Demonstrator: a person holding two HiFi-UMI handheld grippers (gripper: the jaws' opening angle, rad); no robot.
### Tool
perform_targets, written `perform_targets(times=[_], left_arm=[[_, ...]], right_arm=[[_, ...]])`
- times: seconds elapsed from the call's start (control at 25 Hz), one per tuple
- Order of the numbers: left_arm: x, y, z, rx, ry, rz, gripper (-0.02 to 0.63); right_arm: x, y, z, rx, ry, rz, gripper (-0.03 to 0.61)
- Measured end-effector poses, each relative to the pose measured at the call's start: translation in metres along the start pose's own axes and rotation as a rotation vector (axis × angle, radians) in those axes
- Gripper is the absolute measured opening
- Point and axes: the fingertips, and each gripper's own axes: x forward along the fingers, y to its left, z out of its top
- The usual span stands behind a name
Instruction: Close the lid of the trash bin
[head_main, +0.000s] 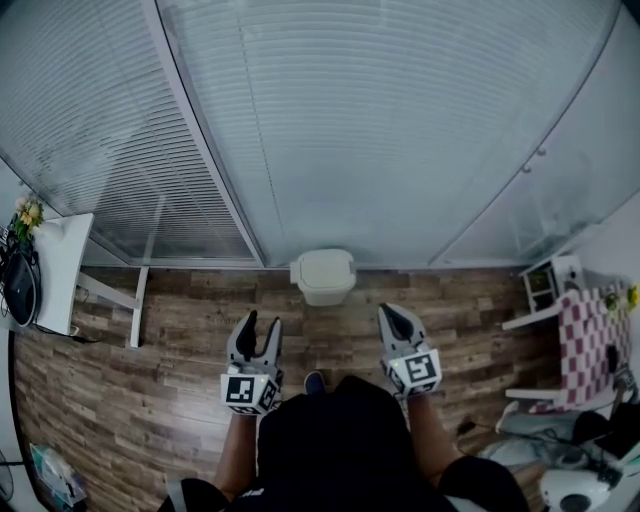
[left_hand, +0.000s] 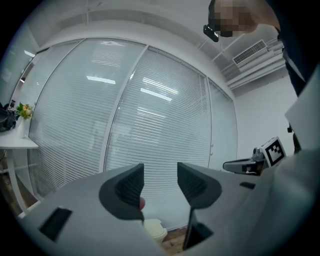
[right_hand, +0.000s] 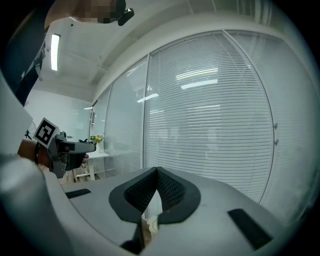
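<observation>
**Bin Sits Shut by Glass Wall as Grippers Wait**

A wood-plank floor (head_main: 150, 380) runs up to a curved glass wall (head_main: 380, 120) lined with blinds. A white surface (head_main: 62, 270) with flowers (head_main: 27, 212) stands at left and a checked chair (head_main: 590, 335) at right. The pale trash bin (head_main: 323, 276) stands on the floor against the glass, its lid (head_main: 324, 266) lying flat. The left gripper (left_hand: 160, 176) has its jaws apart and holds nothing. The right gripper (right_hand: 157, 172) has its jaws together at the tips and is also empty. Both grippers are well short of the bin.
</observation>
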Motion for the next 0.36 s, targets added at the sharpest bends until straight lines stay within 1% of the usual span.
perform_targets(times=[0.2,0.36], left_arm=[[-0.004,0.006,-0.004,0.011,0.002,0.004,0.201],[0.0,0.011,-0.008,-0.01,0.022,0.0,0.201]], right_arm=[[0.001,0.004,0.002,-0.003,-0.009,-0.001,0.003],[0.004,0.011,0.005,0.003,-0.018,0.012,0.003]])
